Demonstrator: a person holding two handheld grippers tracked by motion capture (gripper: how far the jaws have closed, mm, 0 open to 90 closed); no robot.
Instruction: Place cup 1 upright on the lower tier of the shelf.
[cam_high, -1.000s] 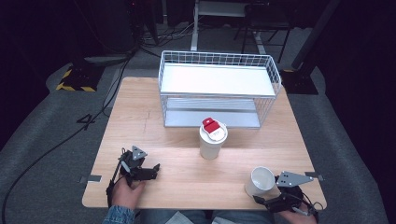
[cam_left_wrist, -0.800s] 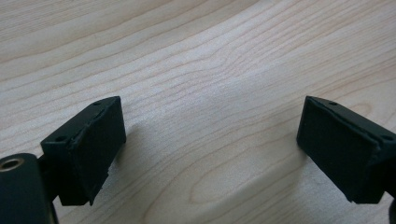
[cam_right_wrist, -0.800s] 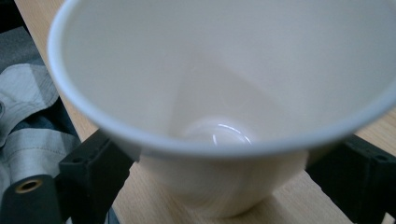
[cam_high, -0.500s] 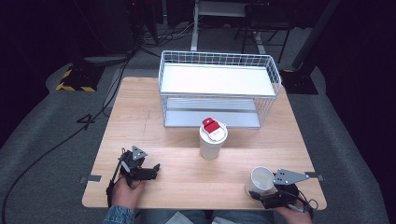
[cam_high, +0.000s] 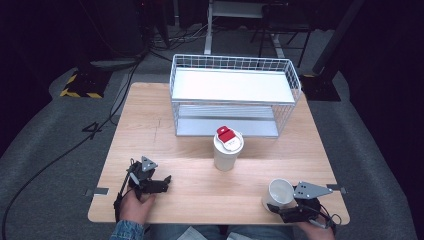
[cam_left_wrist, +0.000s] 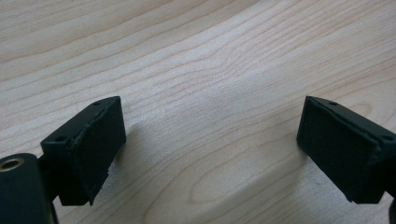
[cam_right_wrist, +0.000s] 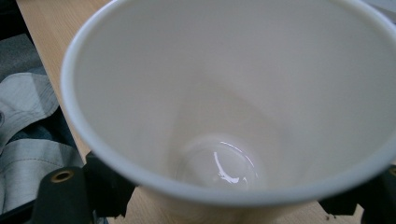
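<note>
My right claw (cam_high: 281, 209) pinches the empty white paper cup (cam_high: 279, 193) at the pale wooden worktop's (cam_high: 200, 150) near right corner. My left claw (cam_left_wrist: 210, 149) rests spread on bare wood. I can't read the red label (cam_high: 226, 135) on the lidded white cup (cam_high: 227, 151).

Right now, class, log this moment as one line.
left tool: open, on table | right tool: around empty cup | lidded cup: mid-table

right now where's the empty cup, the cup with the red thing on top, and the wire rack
empty cup (cam_high: 280, 194), high view, on its open white rim.
cup with the red thing on top (cam_high: 226, 156), high view, on its side wall.
wire rack (cam_high: 235, 63), high view, on its far top rim.
</note>
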